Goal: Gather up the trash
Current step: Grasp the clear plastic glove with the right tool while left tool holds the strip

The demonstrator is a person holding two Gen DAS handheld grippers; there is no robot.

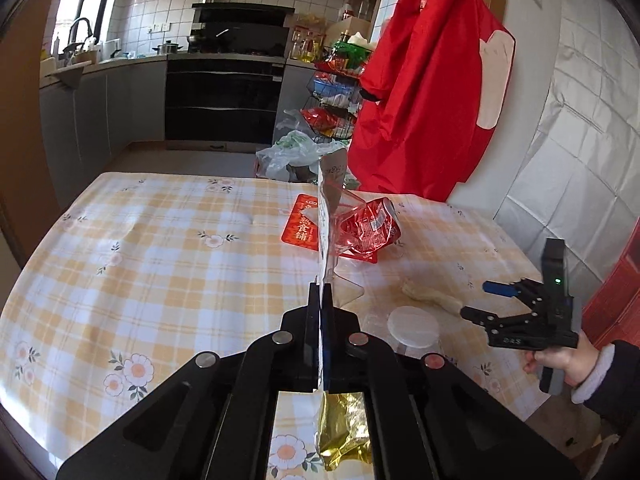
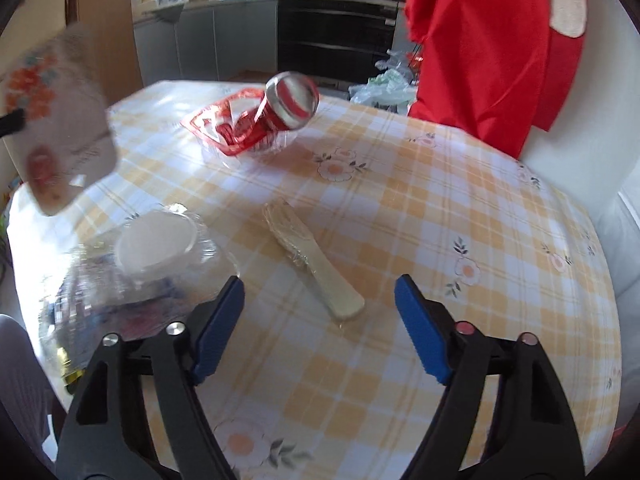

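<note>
Trash lies scattered over the table (image 2: 400,216), which wears a yellow-and-white checked cloth with flowers. The left tongs (image 1: 321,292) are pressed together on a thin clear plastic sheet (image 1: 326,216), pinched edge-on and standing up out of the pads above the cloth; in the right wrist view the same sheet shows blurred at the left edge of the picture, with a printed flower pattern. Below those tongs a crumpled gold foil wrapper (image 1: 344,432) lies at the near edge of the table.

The right tongs (image 2: 319,304) stand spread with blue pads, nothing between them, hovering over a wrapped wooden spoon (image 2: 316,264) that lies flat near the middle of the table. A hand (image 1: 560,360) with a pale cuff grips their handle at the right edge.

Toward the far edge a crushed red can (image 2: 288,104) rests tilted in a clear tray with a red rim (image 2: 208,124). Just left of the spoon, toward the near left corner, sits a clear plastic container with a white round lid (image 2: 156,244).

A red garment (image 1: 424,92) hangs beyond the far right corner.
</note>
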